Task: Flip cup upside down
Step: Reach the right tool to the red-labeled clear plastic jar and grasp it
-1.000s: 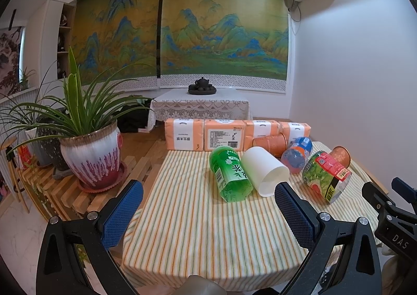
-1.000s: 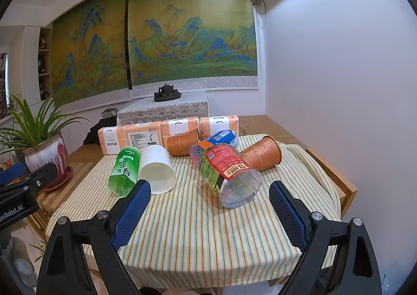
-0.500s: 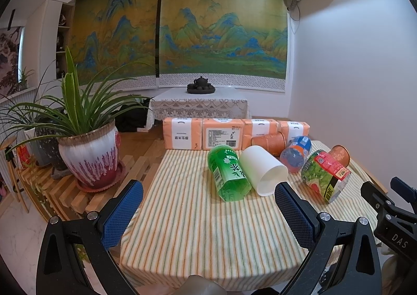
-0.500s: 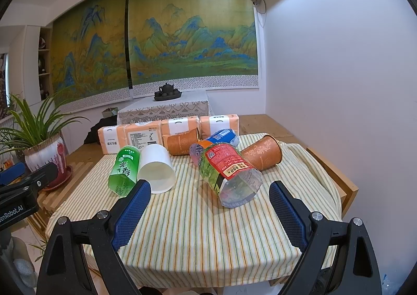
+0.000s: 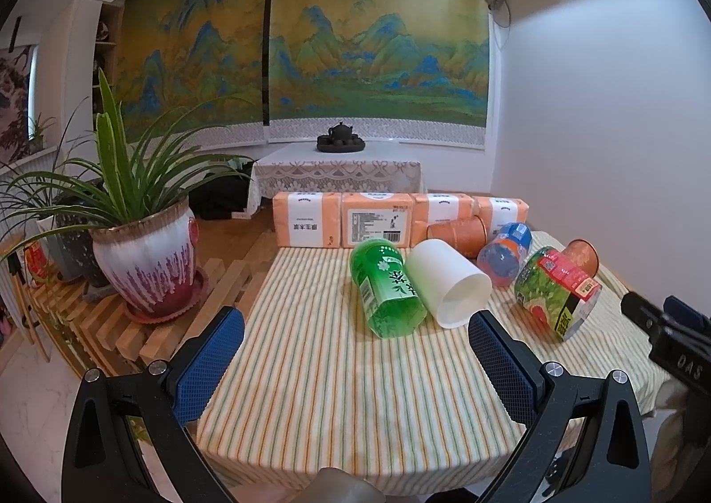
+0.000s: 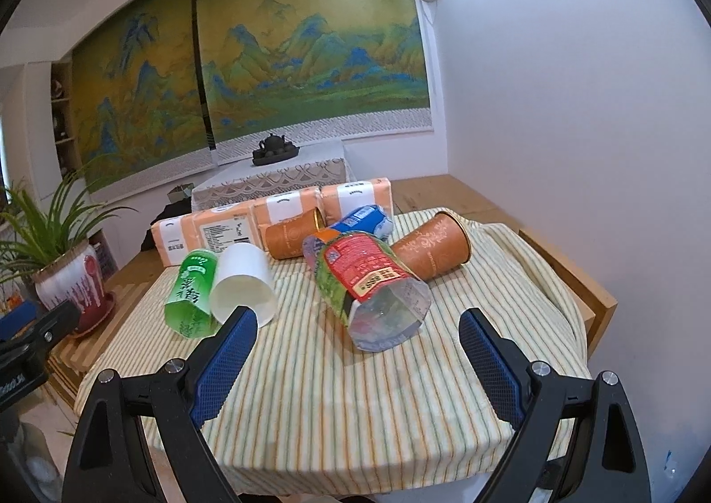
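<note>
The white cup (image 5: pixel 449 283) is seen lying sideways mid-frame, apparently touching the green bottle (image 5: pixel 386 287); both grippers' jaws are spread, empty.

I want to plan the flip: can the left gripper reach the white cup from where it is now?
Probably yes. The left gripper is open and the white cup lies on its side, mouth toward it, with bare striped cloth between. Only the green bottle touching the cup's left side crowds one finger.

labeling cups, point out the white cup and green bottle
white cup (image 5: pixel 449 281), left wrist view, on its side wall
green bottle (image 5: pixel 386 289), left wrist view, on its label
</note>
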`<state>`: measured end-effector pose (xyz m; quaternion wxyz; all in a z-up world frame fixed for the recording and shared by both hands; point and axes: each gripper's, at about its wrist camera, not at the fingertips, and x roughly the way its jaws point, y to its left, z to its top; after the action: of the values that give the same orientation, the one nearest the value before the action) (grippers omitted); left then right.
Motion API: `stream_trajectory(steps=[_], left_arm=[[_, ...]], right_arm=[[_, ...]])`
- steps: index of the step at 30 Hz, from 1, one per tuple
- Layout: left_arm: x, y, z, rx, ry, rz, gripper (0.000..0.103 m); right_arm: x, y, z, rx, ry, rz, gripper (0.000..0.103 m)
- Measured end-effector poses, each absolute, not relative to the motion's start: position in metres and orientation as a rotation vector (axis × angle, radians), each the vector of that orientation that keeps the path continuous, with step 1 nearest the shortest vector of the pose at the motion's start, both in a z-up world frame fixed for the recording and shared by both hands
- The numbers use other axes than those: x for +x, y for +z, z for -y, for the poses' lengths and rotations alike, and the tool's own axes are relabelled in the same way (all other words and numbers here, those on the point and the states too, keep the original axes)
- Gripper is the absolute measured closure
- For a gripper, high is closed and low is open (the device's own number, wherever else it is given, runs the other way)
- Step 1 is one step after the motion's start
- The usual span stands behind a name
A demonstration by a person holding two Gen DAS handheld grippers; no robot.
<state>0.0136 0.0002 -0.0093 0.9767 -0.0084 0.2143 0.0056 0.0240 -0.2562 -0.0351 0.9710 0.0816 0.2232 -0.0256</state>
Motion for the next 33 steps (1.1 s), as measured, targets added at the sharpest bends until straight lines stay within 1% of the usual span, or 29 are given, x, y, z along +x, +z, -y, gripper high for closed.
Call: stream_trajectory(steps=[7,23,33], left_arm=[[0.021,-0.014,-0.002,-0.015,0.017,-0.448,0.001],[0.031,-0.024,-0.008,-0.016,0.026,-0.486,0.001],[0.033,-0.025,-0.024,-0.047,0.051,-0.491,0.001]], right_arm=[[0.052,-0.034,0.279,0.194,-0.007,-0.497,0.013],[0.175,-0.047,0.287,0.023,0.216,-0.859,0.013],[0.210,-0.061,0.276,-0.070,0.273,-1.043,0.013]])
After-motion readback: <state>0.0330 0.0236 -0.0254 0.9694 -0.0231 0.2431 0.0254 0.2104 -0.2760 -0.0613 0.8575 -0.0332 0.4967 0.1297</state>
